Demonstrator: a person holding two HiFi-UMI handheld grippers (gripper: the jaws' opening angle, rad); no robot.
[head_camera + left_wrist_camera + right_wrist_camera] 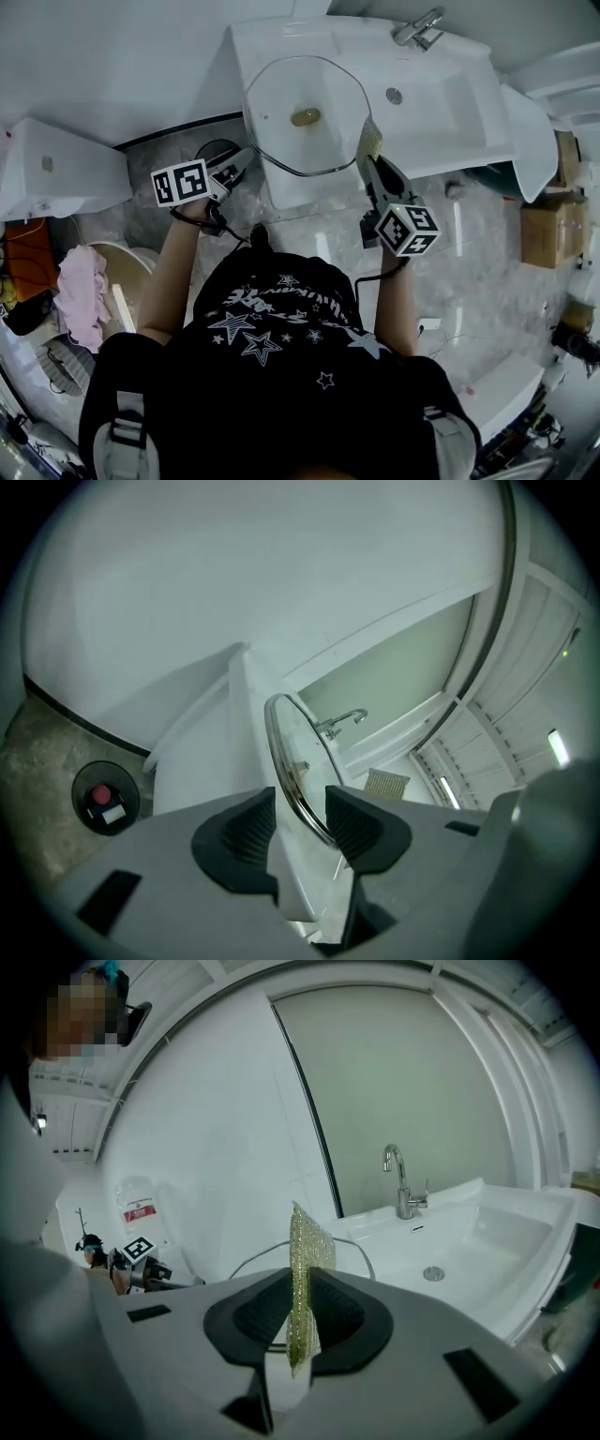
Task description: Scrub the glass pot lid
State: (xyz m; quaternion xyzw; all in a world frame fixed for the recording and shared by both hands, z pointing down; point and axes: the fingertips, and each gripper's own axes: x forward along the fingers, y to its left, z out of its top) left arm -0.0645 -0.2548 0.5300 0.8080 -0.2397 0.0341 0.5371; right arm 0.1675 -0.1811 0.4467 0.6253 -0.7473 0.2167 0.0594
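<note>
Glass pot lid [298, 141], brass-coloured knob [305, 117] at its centre: sits over the left end of the white counter [281, 194], beside the basin [441, 112]. Cannot tell whether it rests there or is lifted.

Left gripper [300, 825]: jaws stand apart with the lid's metal rim passing between them. The rim runs close along one pad and clear of the other, so there is no clamp.

Right gripper [300, 1309]: jaws pinched tight on a gold scouring pad [307, 1251], which stands upright just beside the lid's right edge.

Writing: red-banded label [141, 1211] on a white container, print too small to read. Marker cube [180, 183] carries black-and-white squares only.

Surroundings: faucet [419, 28] behind the basin; round black object [103, 799] with a red centre on the grey floor; pink cloth [82, 295] far left; cardboard boxes [546, 230] far right.
</note>
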